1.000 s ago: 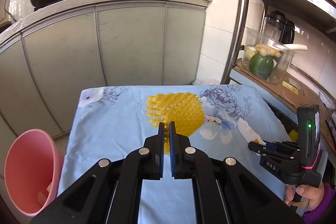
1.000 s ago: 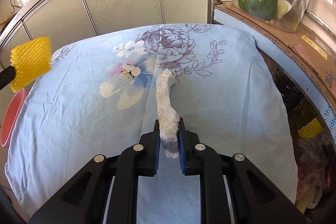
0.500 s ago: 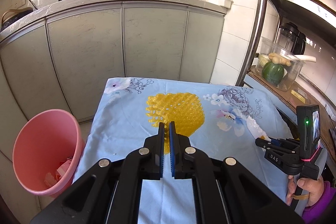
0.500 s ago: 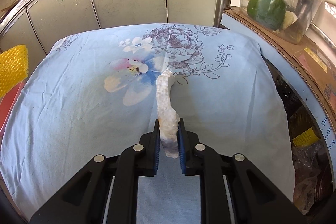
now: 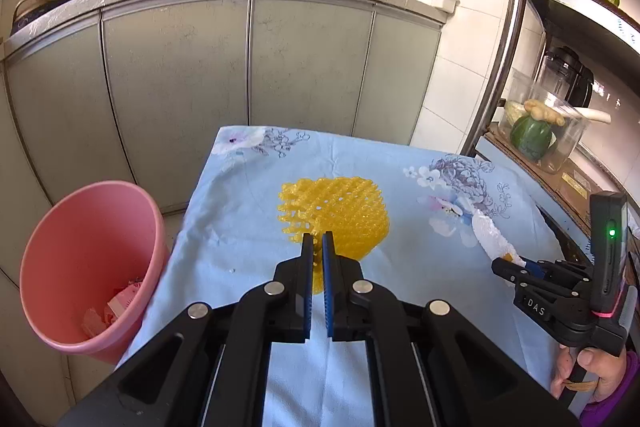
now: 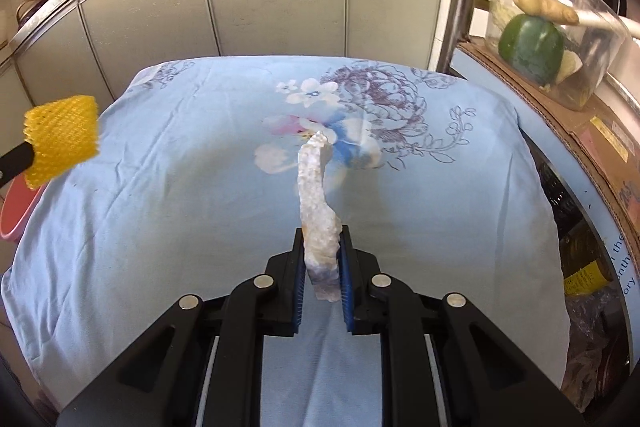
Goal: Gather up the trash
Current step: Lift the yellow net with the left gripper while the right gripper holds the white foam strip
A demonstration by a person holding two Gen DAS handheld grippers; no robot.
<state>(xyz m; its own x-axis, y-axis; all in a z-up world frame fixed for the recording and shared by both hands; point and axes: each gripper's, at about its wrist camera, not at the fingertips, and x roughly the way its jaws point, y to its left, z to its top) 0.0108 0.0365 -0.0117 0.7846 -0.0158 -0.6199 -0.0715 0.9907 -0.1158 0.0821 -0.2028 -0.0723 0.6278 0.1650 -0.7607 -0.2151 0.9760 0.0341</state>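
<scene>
1. The left gripper [image 5: 316, 241] has its jaws clenched on a yellow foam net [image 5: 336, 217], a soft open mesh of diamond-shaped holes bunched into a rounded sleeve. The blue ribbed pads [image 5: 307, 279] pinch its near edge, and the net juts out in front of them, off the cloth.
2. In the right wrist view the same net [image 6: 62, 135] shows as a squat yellow block of mesh above the left edge of the bench [image 6: 120, 211].
3. The right gripper [image 6: 322, 247] has its jaws grasping a white paper wad [image 6: 316, 199], a crumpled, pebbly strip twisted into a long, bent shape. Its lower end sits between the blue pads; its free end rises forward above the middle of the bench.
4. From the left wrist view the wad [image 5: 490, 233] pokes out of the right gripper [image 5: 506, 265] near the right edge, and a hand [image 5: 588, 373] grips the black handle.
5. The bench is covered by a pale blue cloth [image 5: 240, 227], lightly creased and printed with purple and white flowers.
6. A pink plastic bin [image 5: 92, 267], round and tapered, stands on the floor just beside the left edge. Pale scraps [image 5: 116, 307] lie at its bottom.
</scene>
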